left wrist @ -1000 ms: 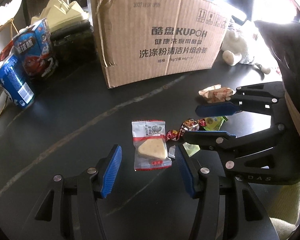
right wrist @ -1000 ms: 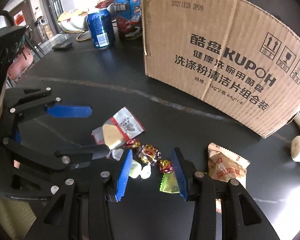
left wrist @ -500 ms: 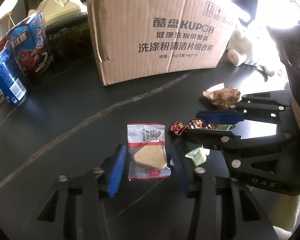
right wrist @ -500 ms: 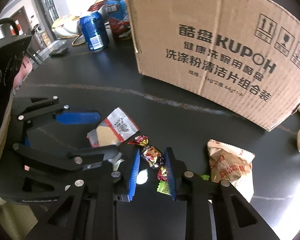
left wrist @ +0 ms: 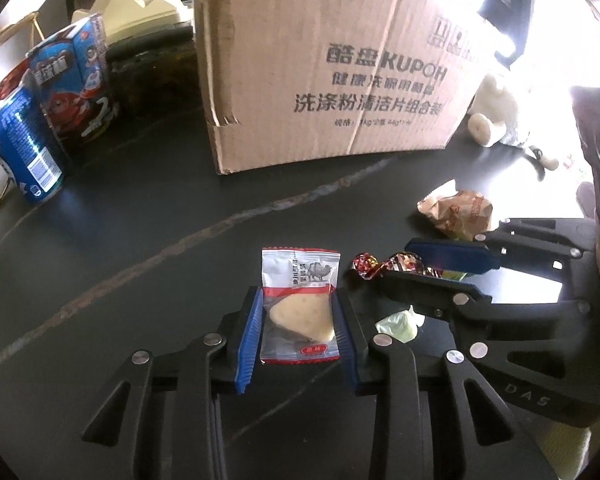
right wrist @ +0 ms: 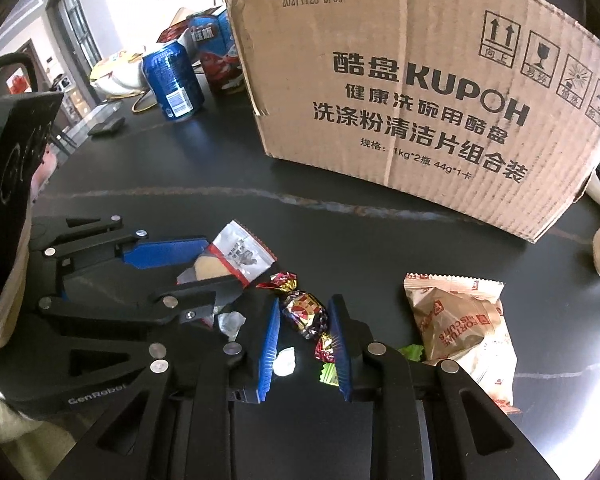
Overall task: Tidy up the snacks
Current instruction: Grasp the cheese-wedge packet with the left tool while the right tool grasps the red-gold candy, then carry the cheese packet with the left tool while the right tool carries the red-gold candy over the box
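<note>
My left gripper (left wrist: 298, 320) is shut on a clear-and-white packet holding a pale triangular cake (left wrist: 300, 308), which lies on the black table (left wrist: 140, 240); the packet also shows in the right wrist view (right wrist: 236, 258). My right gripper (right wrist: 305, 330) is shut on a red-and-gold foil candy (right wrist: 303, 312), which also shows in the left wrist view (left wrist: 396, 265) between that gripper's fingers. A pale green wrapper (left wrist: 400, 322) lies between the two grippers. A tan fortune biscuit bag (right wrist: 460, 320) lies right of my right gripper. The cardboard box (right wrist: 412, 100) stands behind.
A blue can (left wrist: 24, 148) and a blue snack carton (left wrist: 76, 84) stand at the back left. A white plush toy (left wrist: 496, 120) lies right of the box. A green wrapper (right wrist: 330, 372) lies under my right gripper's right finger.
Both grippers have moved forward and closed: the left one onto the cake packet, the right one onto the foil candy.
</note>
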Tool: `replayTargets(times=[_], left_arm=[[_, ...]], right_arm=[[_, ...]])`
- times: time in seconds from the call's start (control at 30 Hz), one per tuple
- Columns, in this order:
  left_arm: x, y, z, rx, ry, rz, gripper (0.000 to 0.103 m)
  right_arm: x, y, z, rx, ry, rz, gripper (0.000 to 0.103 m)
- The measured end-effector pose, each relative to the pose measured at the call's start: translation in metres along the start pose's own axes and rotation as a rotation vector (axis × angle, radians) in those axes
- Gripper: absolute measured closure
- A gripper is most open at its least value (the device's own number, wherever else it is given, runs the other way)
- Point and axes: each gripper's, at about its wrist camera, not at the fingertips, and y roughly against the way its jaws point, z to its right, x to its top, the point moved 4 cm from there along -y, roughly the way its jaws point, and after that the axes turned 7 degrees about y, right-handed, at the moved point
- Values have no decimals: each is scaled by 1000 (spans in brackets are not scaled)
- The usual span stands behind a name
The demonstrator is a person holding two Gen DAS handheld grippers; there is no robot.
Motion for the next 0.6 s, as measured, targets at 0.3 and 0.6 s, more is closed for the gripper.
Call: replayTargets(times=[0.3,0.6], left_arm=[[1,27,-1,12,18,54,69],[10,74,7,3,25,148,69]], right_arm=[[0,21,-5,-23,-38,49,77],[10,63,-8,-68,-85,153,77]])
